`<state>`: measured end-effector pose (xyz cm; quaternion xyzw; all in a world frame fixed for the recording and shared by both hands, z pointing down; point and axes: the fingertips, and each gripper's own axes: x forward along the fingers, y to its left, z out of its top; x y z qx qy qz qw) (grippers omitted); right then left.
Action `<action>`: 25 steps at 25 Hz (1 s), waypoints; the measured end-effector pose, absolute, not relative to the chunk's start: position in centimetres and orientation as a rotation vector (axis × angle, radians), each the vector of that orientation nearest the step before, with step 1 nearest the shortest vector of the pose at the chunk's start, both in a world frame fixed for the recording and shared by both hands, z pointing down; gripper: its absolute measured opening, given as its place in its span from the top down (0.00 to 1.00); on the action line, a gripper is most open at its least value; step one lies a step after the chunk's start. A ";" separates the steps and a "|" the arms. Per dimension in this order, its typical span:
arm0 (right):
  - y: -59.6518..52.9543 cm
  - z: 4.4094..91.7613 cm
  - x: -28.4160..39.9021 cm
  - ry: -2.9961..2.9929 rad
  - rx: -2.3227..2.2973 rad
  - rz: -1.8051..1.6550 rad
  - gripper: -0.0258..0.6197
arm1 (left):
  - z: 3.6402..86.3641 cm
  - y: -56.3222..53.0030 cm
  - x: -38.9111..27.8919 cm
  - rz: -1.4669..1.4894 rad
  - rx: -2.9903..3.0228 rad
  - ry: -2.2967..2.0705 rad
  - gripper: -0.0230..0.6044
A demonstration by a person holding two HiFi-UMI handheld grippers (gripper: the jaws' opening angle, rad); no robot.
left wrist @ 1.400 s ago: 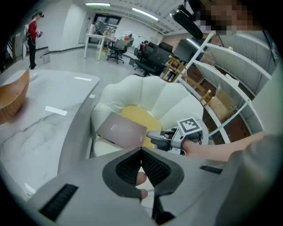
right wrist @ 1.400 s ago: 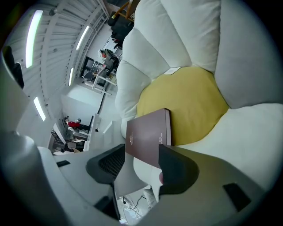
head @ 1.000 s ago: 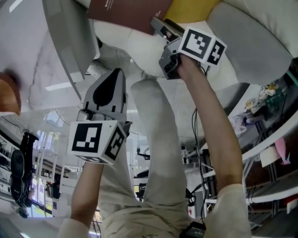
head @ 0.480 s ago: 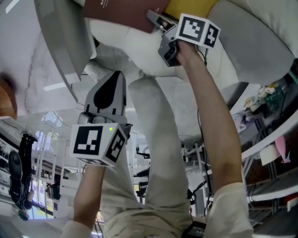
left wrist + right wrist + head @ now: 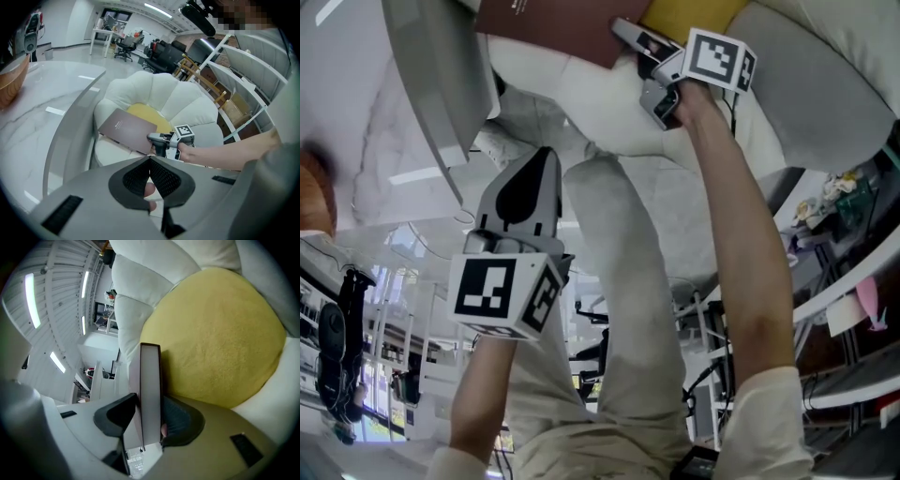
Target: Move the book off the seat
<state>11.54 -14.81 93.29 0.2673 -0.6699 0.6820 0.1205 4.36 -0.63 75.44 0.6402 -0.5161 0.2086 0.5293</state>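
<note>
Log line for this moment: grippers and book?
right gripper: jaws just closed onto book edge | book: on seat | left gripper: shut, empty

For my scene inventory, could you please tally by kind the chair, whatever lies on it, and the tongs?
Chairs: 1, the white chair
Cushions: 1, the yellow cushion
Books: 1, the book
Tongs: 2, the left tongs, shut and empty, and the right tongs, whose jaws have just been closing, with the book between them
Total: 5
</note>
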 end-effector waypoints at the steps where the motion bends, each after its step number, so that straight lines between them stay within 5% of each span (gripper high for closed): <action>1: -15.0 92.7 11.5 -1.996 0.767 1.968 0.68 | 75.3 -0.6 4.3 0.496 1.528 -1.234 0.95; 16: -11.9 91.3 8.2 -1.995 0.631 1.928 0.71 | 74.2 0.8 2.3 0.442 1.512 -1.263 0.95; 25: -11.0 89.5 -0.8 -1.994 0.515 1.848 0.72 | 73.2 1.4 1.5 0.430 1.513 -1.276 0.95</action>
